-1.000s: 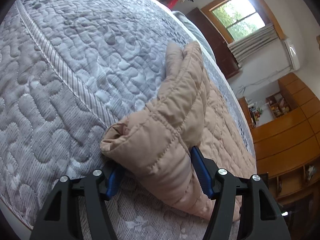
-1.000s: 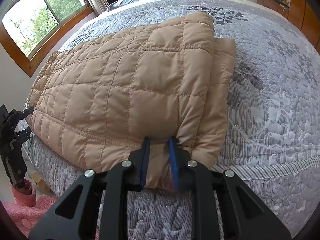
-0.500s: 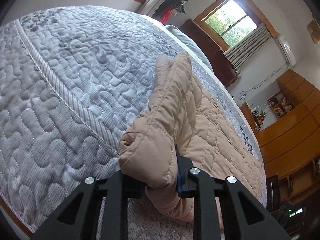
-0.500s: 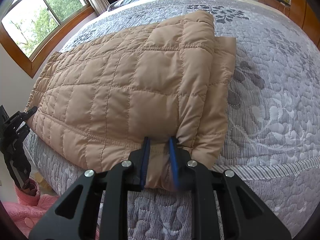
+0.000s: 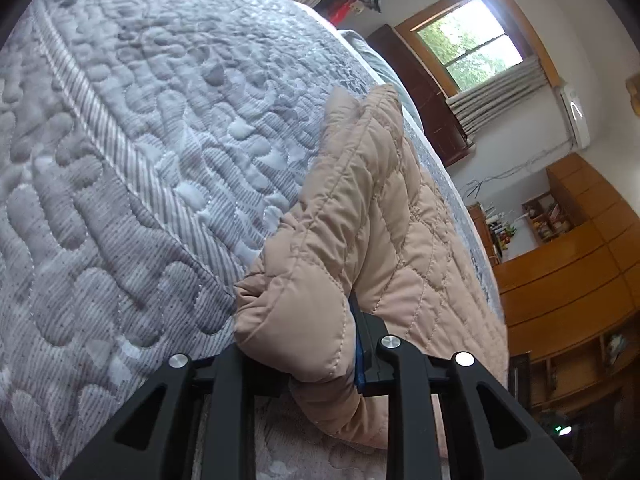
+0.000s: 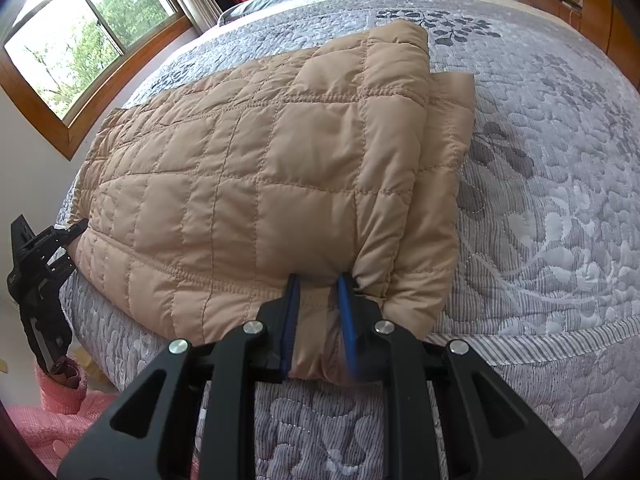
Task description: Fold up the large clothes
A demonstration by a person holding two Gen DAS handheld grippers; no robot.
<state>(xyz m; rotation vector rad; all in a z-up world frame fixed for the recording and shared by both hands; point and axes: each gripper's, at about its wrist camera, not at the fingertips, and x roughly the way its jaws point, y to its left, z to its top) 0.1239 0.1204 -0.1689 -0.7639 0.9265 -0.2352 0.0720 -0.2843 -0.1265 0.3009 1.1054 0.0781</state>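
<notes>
Both corners gripped — the left tool (image 5: 320, 356), just closed, and right tool (image 6: 318, 316) pinch the tan quilted puffer jacket (image 6: 280, 168); next, lift together and fold away across the grey quilted bed (image 6: 560, 160).

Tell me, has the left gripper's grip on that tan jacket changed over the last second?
Yes. The left gripper has just been closing on the jacket: its jaws, wide before, now pinch the padded corner above the bedspread.

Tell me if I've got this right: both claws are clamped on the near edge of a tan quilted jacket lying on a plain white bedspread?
Not quite: the bedspread is grey with a stitched leaf and flower pattern, not plain white, as the right wrist view shows. The rest holds: the right claw and left claw are both clamped on the near edge of the tan quilted jacket.
</notes>
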